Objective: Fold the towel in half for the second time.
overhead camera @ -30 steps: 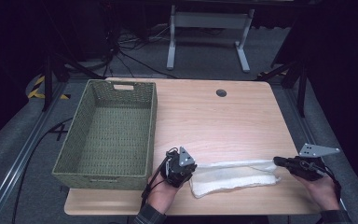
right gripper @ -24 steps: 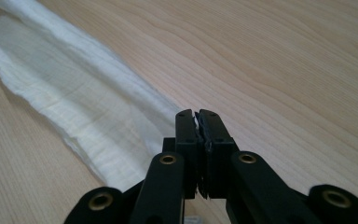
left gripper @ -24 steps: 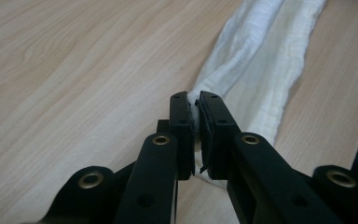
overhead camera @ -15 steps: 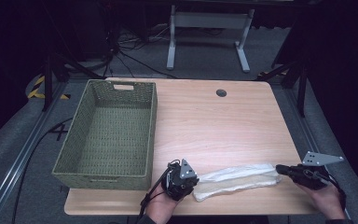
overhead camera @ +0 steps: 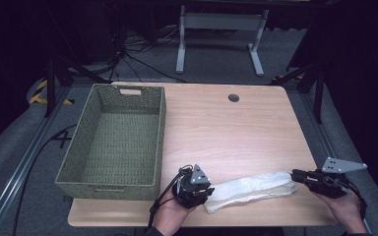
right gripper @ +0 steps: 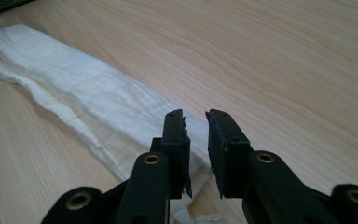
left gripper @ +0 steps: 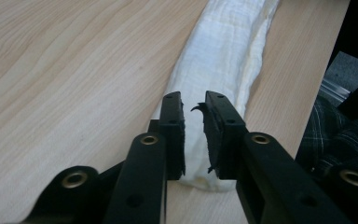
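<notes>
A folded white cloth (overhead camera: 251,189) lies as a long strip on the wooden table (overhead camera: 226,132) near its front edge. My left gripper (overhead camera: 208,191) is at the cloth's left end and my right gripper (overhead camera: 294,175) at its right end. In the left gripper view the cloth (left gripper: 223,51) runs away from the jaws of the left gripper (left gripper: 193,100), which stand a narrow gap apart above its end. In the right gripper view the right gripper (right gripper: 196,116) is likewise slightly parted over the cloth (right gripper: 74,88). Both pairs of jaws have just been opening, and neither presses on the cloth.
A green woven basket (overhead camera: 160,137) stands empty on the table's left side, close to my left hand. A round cable hole (overhead camera: 234,98) sits near the far edge. A grey metal stand (overhead camera: 216,19) and cables are on the floor beyond.
The cloth has gone from a wider fold to a narrower strip lying closer to the front edge. Both grippers came slightly toward the person, and their jaws have parted a little.
</notes>
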Available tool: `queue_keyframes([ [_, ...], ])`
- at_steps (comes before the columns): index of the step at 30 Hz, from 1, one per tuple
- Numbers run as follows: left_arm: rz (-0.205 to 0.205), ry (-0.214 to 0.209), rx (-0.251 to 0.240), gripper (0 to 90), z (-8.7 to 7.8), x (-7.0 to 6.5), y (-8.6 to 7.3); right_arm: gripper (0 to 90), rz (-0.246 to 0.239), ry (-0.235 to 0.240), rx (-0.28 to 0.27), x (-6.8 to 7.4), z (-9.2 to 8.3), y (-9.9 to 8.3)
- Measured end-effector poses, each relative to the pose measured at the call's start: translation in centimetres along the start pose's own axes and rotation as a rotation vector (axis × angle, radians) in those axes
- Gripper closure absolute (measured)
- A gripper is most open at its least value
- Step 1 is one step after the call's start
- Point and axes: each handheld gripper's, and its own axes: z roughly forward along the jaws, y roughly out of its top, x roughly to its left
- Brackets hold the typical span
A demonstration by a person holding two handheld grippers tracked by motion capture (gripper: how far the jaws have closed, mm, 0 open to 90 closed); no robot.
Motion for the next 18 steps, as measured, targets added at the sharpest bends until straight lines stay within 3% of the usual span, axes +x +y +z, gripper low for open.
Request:
queue_keyframes([
  [4,0.016,0.009,0.029,85.3,1.5,0.4,1.1,86.7,-0.017,0.031,0.027,0.3,1.2,0.5],
  [8,0.003,-0.010,0.073,89.2,3.3,0.8,1.4,89.1,-0.016,0.046,0.072,0.5,1.9,-0.1],
  [11,0.003,-0.046,0.120,89.5,4.2,0.5,0.8,89.3,-0.010,0.051,0.097,0.5,1.8,-0.6],
  [18,-0.014,-0.101,0.181,89.5,5.0,-0.4,-0.8,89.5,-0.015,0.065,0.161,0.7,2.3,-1.5],
])
